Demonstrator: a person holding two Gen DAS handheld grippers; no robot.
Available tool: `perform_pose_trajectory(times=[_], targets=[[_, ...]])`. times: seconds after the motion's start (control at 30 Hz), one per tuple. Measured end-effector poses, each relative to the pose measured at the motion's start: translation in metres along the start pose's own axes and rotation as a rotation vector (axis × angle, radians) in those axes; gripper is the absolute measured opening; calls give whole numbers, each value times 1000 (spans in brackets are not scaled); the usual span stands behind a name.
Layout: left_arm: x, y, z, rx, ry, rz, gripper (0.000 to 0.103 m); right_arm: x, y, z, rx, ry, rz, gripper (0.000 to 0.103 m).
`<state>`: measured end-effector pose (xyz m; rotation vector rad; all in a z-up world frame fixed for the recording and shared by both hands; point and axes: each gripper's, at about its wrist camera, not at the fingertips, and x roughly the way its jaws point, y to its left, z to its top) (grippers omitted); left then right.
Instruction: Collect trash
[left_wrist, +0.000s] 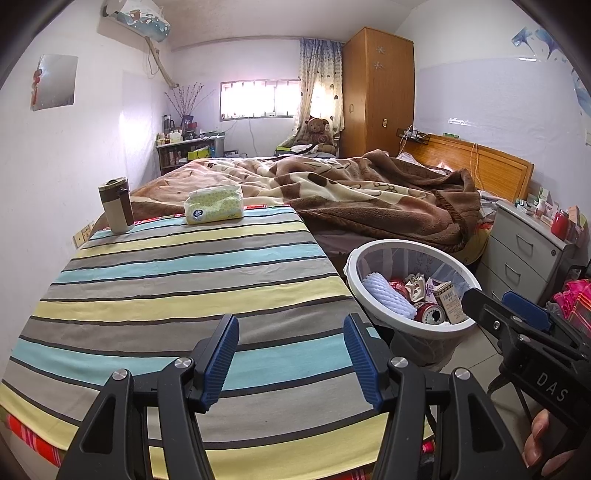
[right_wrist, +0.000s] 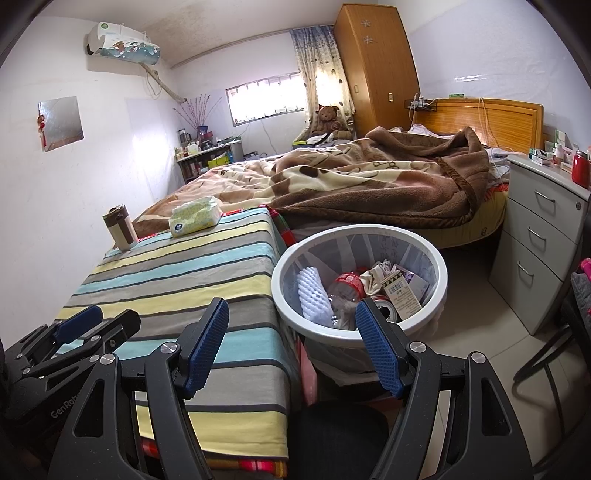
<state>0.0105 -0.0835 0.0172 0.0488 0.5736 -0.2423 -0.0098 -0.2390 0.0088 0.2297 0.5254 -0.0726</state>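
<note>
left gripper (left_wrist: 291, 360): jaws stood apart over the striped table (left_wrist: 166, 280), nothing in them
right gripper (right_wrist: 291, 347): wider apart, also holding nothing
trash: already piled in the white bin (right_wrist: 441, 269) beside the table
risk: the 2 leftovers, tissue pack (left_wrist: 214, 205) and travel mug (left_wrist: 116, 205), probably weren't trash, so grabbing them would've been a mistake

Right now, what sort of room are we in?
A lived-in bedroom, most likely: a bed with a rumpled brown fleece blanket, a tall wooden wardrobe, and a grey three-drawer bedside cabinet.

table (left_wrist: 177, 280): striped cloth | on it: mug (left_wrist: 116, 205), tissue pack (left_wrist: 214, 204)
</note>
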Motion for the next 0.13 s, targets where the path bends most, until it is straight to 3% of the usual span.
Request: perform_pose_trajectory(times=[0.13], targets=[[0, 1, 0, 0, 0, 2, 59, 0, 0, 0, 0, 0, -1, 73]])
